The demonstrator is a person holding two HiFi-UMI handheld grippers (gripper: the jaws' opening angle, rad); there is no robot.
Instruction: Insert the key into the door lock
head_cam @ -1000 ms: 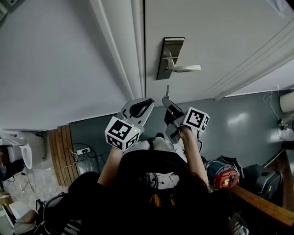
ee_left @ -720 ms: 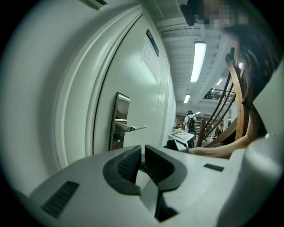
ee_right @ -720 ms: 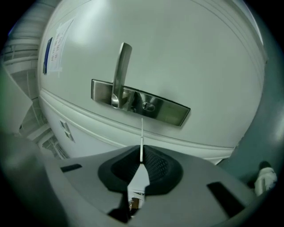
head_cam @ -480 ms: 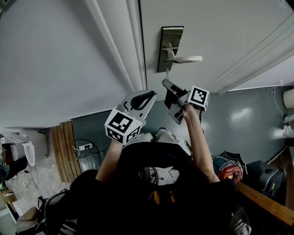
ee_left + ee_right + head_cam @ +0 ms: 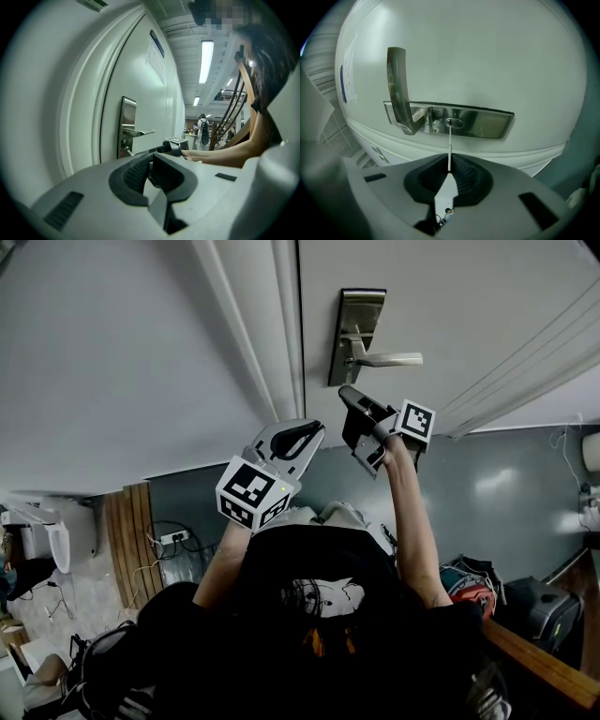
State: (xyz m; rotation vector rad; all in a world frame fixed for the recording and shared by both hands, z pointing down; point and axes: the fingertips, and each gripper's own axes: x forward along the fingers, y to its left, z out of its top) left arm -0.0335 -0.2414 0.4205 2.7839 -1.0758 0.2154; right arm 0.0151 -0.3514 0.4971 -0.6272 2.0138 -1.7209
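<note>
A brushed-metal lock plate (image 5: 354,332) with a lever handle (image 5: 392,359) sits on the white door (image 5: 469,296). My right gripper (image 5: 347,396) is raised just below the plate. In the right gripper view it (image 5: 449,165) is shut on a thin silver key (image 5: 449,145), and the key's tip touches the keyhole (image 5: 454,123) in the plate (image 5: 483,123) beside the lever (image 5: 396,89). My left gripper (image 5: 302,434) hangs lower, near the door frame, shut with nothing between its pads (image 5: 133,174). It looks sideways at the plate (image 5: 127,123) and the right gripper (image 5: 175,146).
The white door frame (image 5: 253,343) runs left of the lock. Below lie a grey floor (image 5: 487,484), a red and black bag (image 5: 464,579), a wooden bench edge (image 5: 544,667) and cables by a power strip (image 5: 169,547). A person with a backpack (image 5: 203,131) stands far off.
My right gripper has risen with the key from below the plate until the tip meets the keyhole. The left gripper has shifted only slightly.
</note>
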